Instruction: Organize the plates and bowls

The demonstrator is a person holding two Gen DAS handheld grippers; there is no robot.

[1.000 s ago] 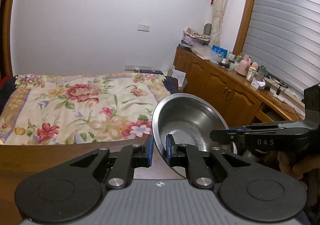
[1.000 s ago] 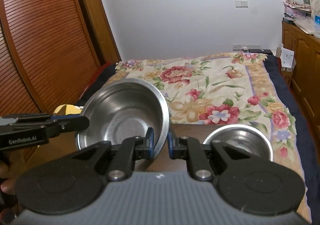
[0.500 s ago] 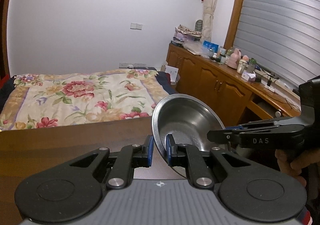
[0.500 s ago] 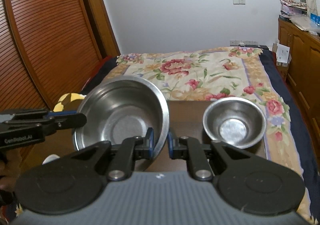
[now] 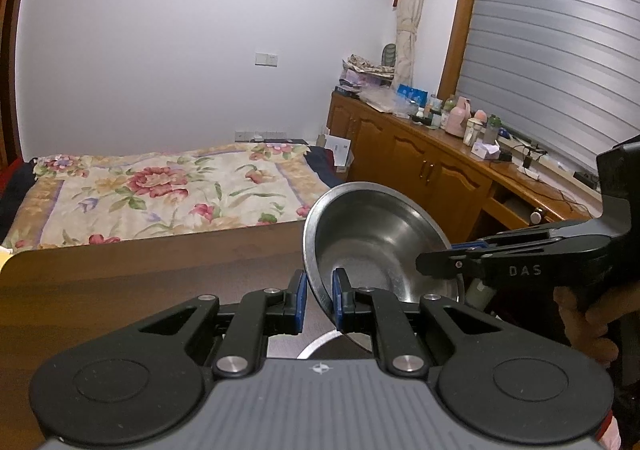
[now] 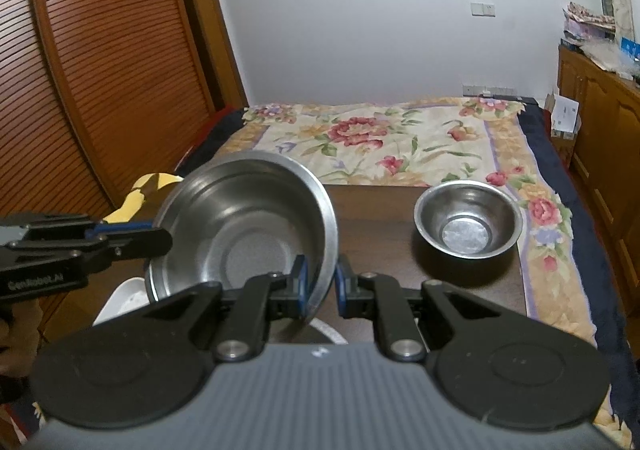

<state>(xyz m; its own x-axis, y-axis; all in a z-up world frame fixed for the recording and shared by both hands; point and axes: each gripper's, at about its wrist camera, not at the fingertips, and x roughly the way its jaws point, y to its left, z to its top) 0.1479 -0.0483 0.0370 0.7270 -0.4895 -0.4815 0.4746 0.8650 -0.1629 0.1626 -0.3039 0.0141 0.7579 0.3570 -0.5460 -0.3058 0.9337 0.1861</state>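
Steel bowl [image 6: 244,226] hangs between both claws, left claw [image 5: 319,296] and right claw [image 6: 321,284] each clamped on opposite rims, mouth tilted up; smaller bowl [image 6: 468,218] sits right on the counter [image 6: 376,209].

Two steel bowls [image 6: 244,226] [image 6: 468,219] (one large), two white plates [image 6: 124,298] [image 6: 326,332].

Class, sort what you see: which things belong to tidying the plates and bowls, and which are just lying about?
Job:
- large steel bowl, clamped by left gripper and right gripper
- small steel bowl
- white plate

Lying about:
- floral bedspread
- pink jug
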